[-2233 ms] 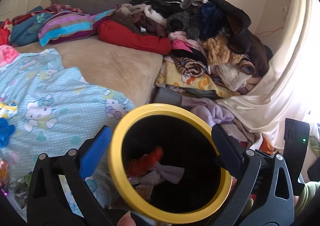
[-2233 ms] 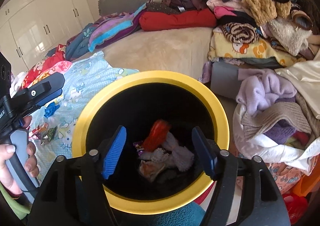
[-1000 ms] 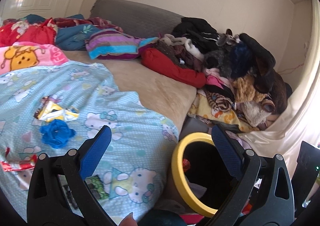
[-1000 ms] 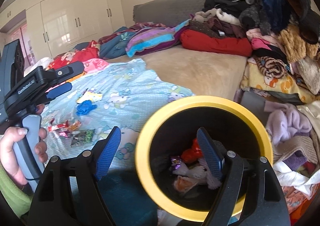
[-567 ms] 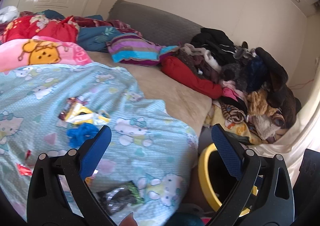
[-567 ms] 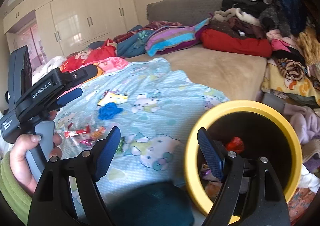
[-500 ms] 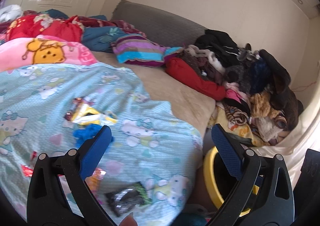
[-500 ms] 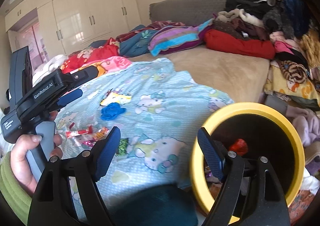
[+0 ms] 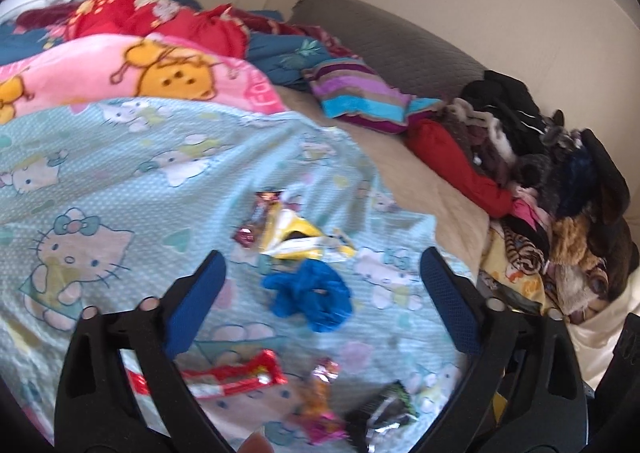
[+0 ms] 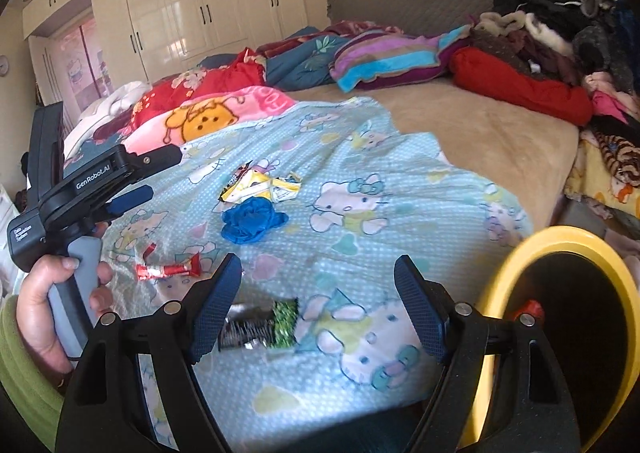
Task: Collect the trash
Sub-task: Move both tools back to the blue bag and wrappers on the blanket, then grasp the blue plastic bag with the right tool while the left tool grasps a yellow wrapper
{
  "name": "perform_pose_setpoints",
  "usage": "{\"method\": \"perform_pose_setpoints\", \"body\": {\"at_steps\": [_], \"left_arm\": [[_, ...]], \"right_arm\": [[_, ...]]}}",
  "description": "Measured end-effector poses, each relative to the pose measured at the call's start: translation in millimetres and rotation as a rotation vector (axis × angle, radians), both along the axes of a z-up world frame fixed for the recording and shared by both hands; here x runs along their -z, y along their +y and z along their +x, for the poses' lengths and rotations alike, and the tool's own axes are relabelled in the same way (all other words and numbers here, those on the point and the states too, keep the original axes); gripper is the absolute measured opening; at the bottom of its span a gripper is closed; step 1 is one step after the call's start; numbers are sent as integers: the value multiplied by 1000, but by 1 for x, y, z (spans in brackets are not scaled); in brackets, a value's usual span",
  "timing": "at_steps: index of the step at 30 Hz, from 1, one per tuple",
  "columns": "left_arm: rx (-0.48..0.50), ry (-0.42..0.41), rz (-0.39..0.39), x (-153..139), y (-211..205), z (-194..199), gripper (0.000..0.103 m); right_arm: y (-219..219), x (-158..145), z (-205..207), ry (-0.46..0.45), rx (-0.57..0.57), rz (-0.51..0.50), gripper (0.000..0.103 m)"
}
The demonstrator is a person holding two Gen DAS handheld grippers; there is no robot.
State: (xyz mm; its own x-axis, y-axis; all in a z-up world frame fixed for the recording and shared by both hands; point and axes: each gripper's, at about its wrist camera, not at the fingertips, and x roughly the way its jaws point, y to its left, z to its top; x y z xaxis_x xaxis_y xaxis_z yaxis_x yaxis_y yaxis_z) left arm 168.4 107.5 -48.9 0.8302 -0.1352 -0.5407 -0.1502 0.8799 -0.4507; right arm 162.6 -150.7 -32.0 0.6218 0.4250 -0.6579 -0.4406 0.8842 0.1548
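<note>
Nearest, right tongs (image 10: 318, 299) spread wide over the near edge of the bed, nothing between the pads, a crumpled black-and-green wrapper (image 10: 260, 323) on the light-blue Hello Kitty blanket (image 10: 348, 189) just beside the left pad: probably the next pick. At the bed's near right corner, yellow-rimmed black trash bin (image 10: 560, 317) tilted toward the bed, red scrap visible inside, presumably kept close for short drops.

Left tongs (image 9: 320, 297) closing, yet wide apart and pinching nothing, hovering over a crumpled blue glove (image 9: 310, 295); gripped from below by a hand in a green sleeve.

Toward the near edge, a red wrapper (image 9: 236, 375) and a pink-orange candy wrapper (image 9: 322, 401). Beyond the glove, toward mid-bed, a yellow-and-white snack packet (image 9: 298, 239) with a small pink foil (image 9: 246, 235) beside it.

All trash loose and flat on soft, wrinkled cloth; likely risk: pinching blanket along with foil.

Farther: pink bear blanket (image 9: 160, 73), striped pillow (image 9: 360, 101), clothes heap (image 9: 540, 173) along the right edge, grey headboard, white wardrobes. Nothing blocking the reach.
</note>
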Motion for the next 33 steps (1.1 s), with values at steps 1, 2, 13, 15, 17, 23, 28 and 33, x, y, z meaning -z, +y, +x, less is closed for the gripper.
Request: {"method": "perform_pose_setpoints", "body": {"at_steps": [1,2,13,15,17,23,28,33], "left_arm": [[-5,12,-2,3,6,2,80],[-7,20,-3,4,9,4,77],[43,136,-67,30,42,35,46],[56,149,-72,34,42,39,43],[69,162,-74,38,41,43,43],[82,203,-154,55,41,58,43],[88,223,-196,66,37,71,43],[87,229,-195,71,30,81,43]], "right_arm": [[6,3,6,13,-5,-1,71],[12,7,12,25,-9,-2,69],[73,45,60,189,-91,15,43],[81,51,68,215,-98,27,42],[86,55,74,237,-106,48,41],[98,68,89,299,-119,68,35],[98,75,91,322,-130,88,15],[85,71,85,292,-120,86,5]]}}
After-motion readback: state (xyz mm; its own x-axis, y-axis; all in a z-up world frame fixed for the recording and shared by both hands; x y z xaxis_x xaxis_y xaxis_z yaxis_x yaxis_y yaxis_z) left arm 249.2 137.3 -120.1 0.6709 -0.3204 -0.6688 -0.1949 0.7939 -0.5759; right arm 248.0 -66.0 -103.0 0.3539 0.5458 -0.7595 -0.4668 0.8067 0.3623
